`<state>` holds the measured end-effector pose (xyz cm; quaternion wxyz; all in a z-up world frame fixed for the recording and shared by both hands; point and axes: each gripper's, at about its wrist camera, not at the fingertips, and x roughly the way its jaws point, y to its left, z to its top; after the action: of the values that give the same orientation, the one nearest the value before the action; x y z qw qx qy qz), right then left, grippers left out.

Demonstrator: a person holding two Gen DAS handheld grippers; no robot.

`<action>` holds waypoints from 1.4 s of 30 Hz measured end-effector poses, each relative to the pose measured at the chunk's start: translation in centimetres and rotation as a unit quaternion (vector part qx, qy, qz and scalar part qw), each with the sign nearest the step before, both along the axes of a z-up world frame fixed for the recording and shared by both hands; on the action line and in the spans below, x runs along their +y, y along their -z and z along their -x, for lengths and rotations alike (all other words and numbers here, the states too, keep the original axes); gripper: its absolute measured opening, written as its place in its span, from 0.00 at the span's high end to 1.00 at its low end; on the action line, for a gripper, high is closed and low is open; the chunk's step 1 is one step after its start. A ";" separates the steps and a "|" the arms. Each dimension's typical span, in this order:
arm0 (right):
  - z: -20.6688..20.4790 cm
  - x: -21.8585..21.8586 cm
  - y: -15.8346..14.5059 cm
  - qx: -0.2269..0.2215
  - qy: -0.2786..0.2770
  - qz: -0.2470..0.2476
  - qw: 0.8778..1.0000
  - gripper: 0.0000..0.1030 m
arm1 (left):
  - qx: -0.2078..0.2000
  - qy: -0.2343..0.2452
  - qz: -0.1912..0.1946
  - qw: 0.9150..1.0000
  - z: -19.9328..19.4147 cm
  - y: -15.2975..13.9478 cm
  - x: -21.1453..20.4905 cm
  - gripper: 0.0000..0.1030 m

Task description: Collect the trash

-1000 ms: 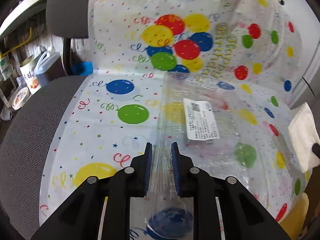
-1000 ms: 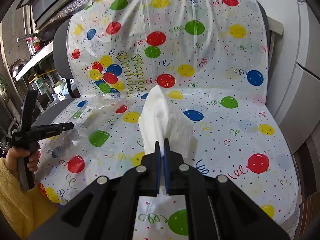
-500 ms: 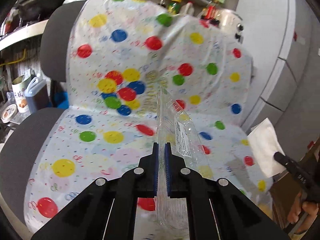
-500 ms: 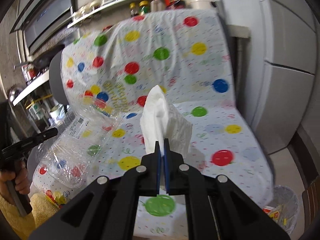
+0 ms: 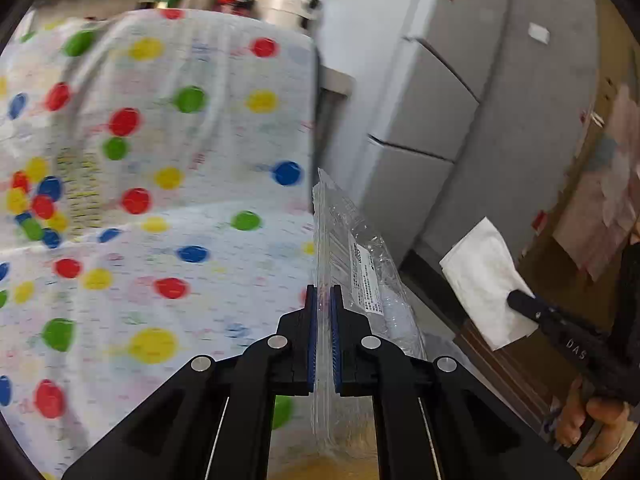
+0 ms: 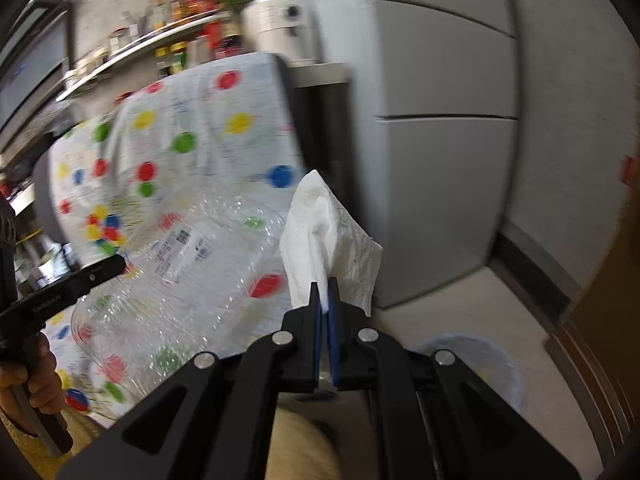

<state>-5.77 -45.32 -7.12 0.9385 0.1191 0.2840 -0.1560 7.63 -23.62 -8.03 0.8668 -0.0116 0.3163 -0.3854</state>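
left gripper (image 5: 322, 300) is pinched tight on a clear plastic clamshell container (image 5: 360, 264), held edge-on, sticking up past the tips. It's crinkly with a white printed label (image 6: 182, 250), text too small to read. Right gripper (image 6: 328, 296) clamps a white napkin (image 6: 328, 232), held above the floor

Open floor: pale tile strip (image 6: 480, 312) at lower right of right wrist view, between the grey cabinet fronts (image 6: 440, 160) and the brown wooden panel (image 6: 600, 312). A translucent bin with a plastic liner (image 6: 492, 364) sits on it, just past the right gripper (image 6: 325, 300).

Blockers: chair draped in a white balloon-print plastic sheet (image 5: 160, 200) fills the left of both views. The clear crushed plastic container (image 6: 180, 280) clamped in the left gripper (image 5: 323, 300) spans left-centre, almost touching the white paper napkin (image 6: 328, 236). Cabinets wall off the upper right.
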 end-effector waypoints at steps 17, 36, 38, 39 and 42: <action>9.7 -10.6 7.0 0.053 0.153 -0.061 0.985 0.96 | 0.018 0.162 -0.094 0.982 7.0 7.8 -19.2 0.94; 4.1 -15.4 15.4 0.127 0.168 -0.143 0.967 0.63 | 0.044 0.143 -0.083 0.985 4.9 8.9 -21.1 0.38; 4.1 -15.0 15.2 0.117 0.165 -0.148 0.968 0.54 | 0.040 0.139 -0.086 0.986 4.6 8.6 -20.6 0.38; 4.2 -14.8 14.8 0.115 0.165 -0.144 0.969 0.54 | 0.037 0.135 -0.087 0.986 4.4 8.4 -20.2 0.38; 4.8 -14.0 12.9 0.103 0.168 -0.127 0.972 0.54 | 0.033 0.129 -0.087 0.987 4.4 7.9 -19.6 0.38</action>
<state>-10.59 -59.30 -20.00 0.8419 0.2666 0.3724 -0.2853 3.24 -43.18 -15.94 0.7965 0.0922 0.3765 -0.4640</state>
